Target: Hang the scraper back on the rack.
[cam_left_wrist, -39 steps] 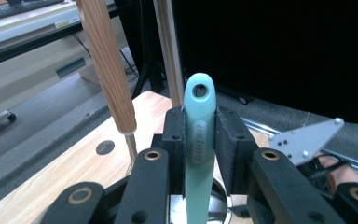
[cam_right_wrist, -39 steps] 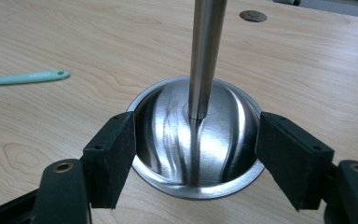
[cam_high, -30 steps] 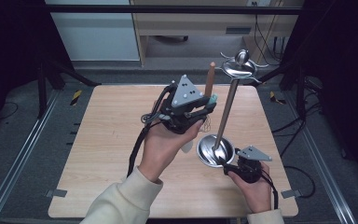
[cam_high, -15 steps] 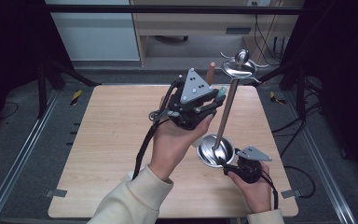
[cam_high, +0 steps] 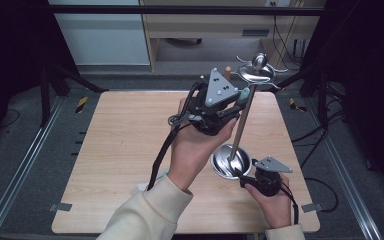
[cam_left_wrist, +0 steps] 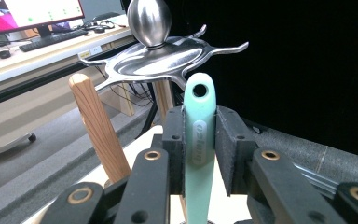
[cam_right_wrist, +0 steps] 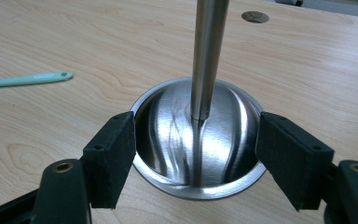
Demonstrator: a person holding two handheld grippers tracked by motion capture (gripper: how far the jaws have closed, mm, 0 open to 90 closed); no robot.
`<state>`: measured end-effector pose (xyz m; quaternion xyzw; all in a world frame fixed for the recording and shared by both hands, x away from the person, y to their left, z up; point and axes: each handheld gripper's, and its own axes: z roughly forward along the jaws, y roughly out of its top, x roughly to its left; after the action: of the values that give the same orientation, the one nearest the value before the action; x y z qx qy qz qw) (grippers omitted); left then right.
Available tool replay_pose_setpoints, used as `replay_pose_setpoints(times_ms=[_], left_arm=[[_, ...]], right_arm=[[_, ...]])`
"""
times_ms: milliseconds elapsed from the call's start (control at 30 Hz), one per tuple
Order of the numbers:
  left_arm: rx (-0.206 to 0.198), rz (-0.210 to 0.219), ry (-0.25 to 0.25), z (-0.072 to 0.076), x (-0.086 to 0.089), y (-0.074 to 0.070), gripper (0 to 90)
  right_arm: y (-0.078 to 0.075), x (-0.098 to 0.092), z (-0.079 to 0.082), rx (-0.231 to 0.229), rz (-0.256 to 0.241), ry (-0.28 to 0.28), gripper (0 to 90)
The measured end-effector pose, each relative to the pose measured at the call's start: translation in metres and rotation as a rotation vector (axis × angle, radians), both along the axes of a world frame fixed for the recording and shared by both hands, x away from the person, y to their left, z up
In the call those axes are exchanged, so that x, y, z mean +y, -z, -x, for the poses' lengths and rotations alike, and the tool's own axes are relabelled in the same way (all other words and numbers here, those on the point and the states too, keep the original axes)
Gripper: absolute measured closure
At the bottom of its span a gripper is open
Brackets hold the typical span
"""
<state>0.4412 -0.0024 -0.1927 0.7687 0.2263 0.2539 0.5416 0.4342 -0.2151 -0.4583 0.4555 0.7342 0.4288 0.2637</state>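
A steel utensil stand rises from a domed base (cam_high: 225, 164) on the wooden table (cam_high: 130, 130), with a pole (cam_high: 241, 122) and a hook crown (cam_high: 256, 73) on top. My left gripper (cam_high: 237, 100) is lifted up beside the crown, shut on the handle of a mint-green utensil (cam_left_wrist: 199, 107). The handle's hanging hole sits just under a hook of the crown (cam_left_wrist: 158, 56). My right gripper (cam_right_wrist: 196, 144) lies low on the table, its pads pressed on both sides of the base (cam_right_wrist: 168, 126).
A wooden handle (cam_left_wrist: 98, 130) stands upright just left of the held utensil, below the hooks. Another mint-green utensil (cam_right_wrist: 28, 79) lies flat on the table to the left of the base. A dark frame and shelving border the table's far side.
My left gripper has risen and moved right with the mint-green utensil, from mid-pole height up to the hook crown. The right gripper has stayed on the base.
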Motion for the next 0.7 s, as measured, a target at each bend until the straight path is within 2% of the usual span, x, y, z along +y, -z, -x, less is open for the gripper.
replay_pose_setpoints(times_ms=[300,500,700], left_arm=[[0.0,0.006,-0.008,-0.0008,-0.0007,0.0,74.6],[0.001,-0.007,-0.014,-0.0036,-0.0036,0.0,74.5],[0.013,0.007,-0.02,-0.0089,-0.0073,0.0033,74.5]], right_arm=[[0.0,-0.0002,-0.0001,-0.002,0.001,-0.003,29.1],[-0.0002,-0.0001,0.0002,-0.001,-0.002,-0.003,29.1],[-0.0002,0.0,0.0001,-0.001,-0.002,-0.005,29.2]])
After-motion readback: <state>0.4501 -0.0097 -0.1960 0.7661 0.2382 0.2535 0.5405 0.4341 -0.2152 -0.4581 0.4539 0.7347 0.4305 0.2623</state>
